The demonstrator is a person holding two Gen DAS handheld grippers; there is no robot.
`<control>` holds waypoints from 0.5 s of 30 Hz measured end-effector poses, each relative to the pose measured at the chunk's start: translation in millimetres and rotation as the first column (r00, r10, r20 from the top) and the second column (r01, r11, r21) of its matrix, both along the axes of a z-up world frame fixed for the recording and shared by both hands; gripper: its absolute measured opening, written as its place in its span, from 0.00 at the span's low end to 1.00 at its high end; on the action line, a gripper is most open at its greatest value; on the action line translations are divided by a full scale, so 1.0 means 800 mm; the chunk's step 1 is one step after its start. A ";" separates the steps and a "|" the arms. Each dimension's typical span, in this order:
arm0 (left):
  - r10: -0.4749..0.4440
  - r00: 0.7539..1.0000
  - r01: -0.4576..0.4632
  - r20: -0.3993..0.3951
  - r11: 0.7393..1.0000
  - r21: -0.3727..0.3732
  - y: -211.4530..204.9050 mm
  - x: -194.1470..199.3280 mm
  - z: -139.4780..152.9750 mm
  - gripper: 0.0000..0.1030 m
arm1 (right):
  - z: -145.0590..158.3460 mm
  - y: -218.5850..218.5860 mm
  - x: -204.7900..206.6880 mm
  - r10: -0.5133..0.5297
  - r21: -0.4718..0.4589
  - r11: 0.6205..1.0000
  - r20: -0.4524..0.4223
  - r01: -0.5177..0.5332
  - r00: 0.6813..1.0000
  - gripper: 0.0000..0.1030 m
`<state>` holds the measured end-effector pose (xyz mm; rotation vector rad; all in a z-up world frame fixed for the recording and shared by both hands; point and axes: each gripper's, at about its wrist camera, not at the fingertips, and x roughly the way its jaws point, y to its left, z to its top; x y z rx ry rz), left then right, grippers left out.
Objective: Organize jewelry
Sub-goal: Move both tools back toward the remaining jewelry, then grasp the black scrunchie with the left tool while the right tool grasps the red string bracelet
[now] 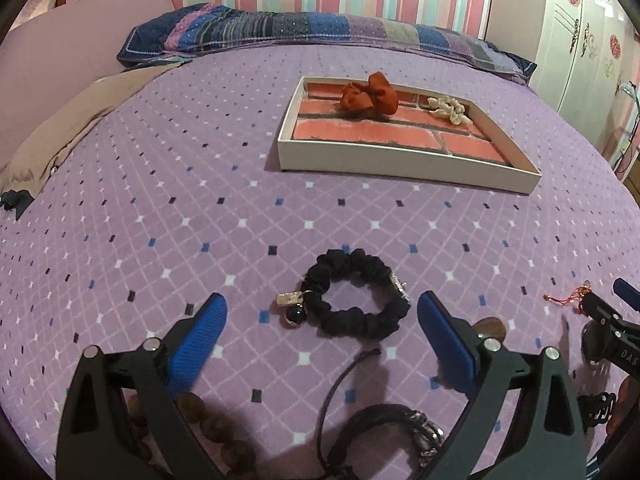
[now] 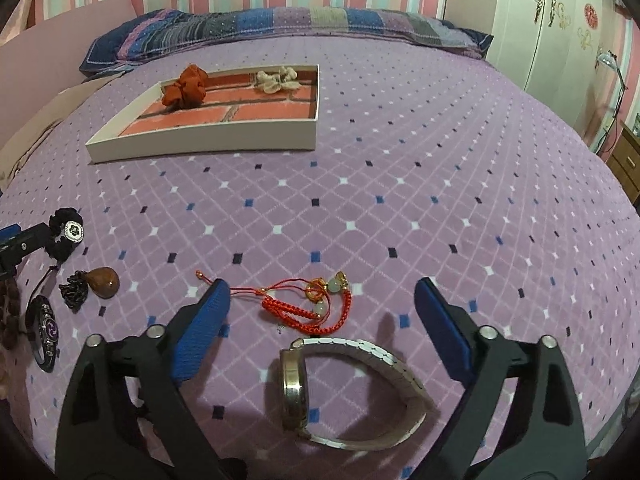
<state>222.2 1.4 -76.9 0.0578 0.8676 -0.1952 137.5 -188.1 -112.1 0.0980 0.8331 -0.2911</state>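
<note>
Left wrist view first: the white tray (image 1: pixel 404 158) with the brick-print bottom sits further up the bed (image 1: pixel 160 200), and it's got an orange scrunchie (image 1: pixel 370 96) and a cream scrunchie (image 1: pixel 448 110) in it, apart from each other along the far side. My left gripper (image 1: pixel 322 316) is wide open, nothing in it, hanging over a black scrunchie (image 1: pixel 354 308) with little charms on it, which lies on the purple diamond-pattern bedspread between the fingers but isn't touched. Closer to the camera there's a dark leather bracelet (image 1: pixel 392 428) and some brown wooden beads (image 1: pixel 216 428). Striped wall and a patchwork pillow (image 1: pixel 320 28) at the back.

Right wrist view: same tray (image 2: pixel 200 142) off to the upper left, same two scrunchies inside. My right gripper (image 2: pixel 322 300) is open too, holding nothing. A red cord bracelet (image 2: pixel 316 304) with pale beads sits on the bed between the fingertips, and a silver wristwatch (image 2: pixel 344 392) lies nearer the camera on its side. Off left there's a brown pendant (image 2: pixel 105 282) with a dark tassel. White wardrobe (image 2: pixel 560 20) on the right.
</note>
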 end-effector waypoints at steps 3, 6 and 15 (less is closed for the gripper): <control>-0.003 1.000 0.002 -0.019 1.000 -0.009 0.002 0.006 -0.005 0.91 | -0.005 -0.004 0.004 0.006 0.028 1.000 -0.018 -0.006 1.000 0.78; -0.011 0.999 0.010 -0.043 1.000 -0.026 0.002 0.012 -0.009 0.91 | -0.008 -0.006 0.008 0.009 0.050 0.999 -0.028 -0.008 1.000 0.75; -0.031 0.997 0.029 -0.067 0.999 -0.022 -0.003 0.026 -0.019 0.88 | -0.016 -0.011 0.016 -0.002 0.055 0.998 -0.063 0.005 0.998 0.50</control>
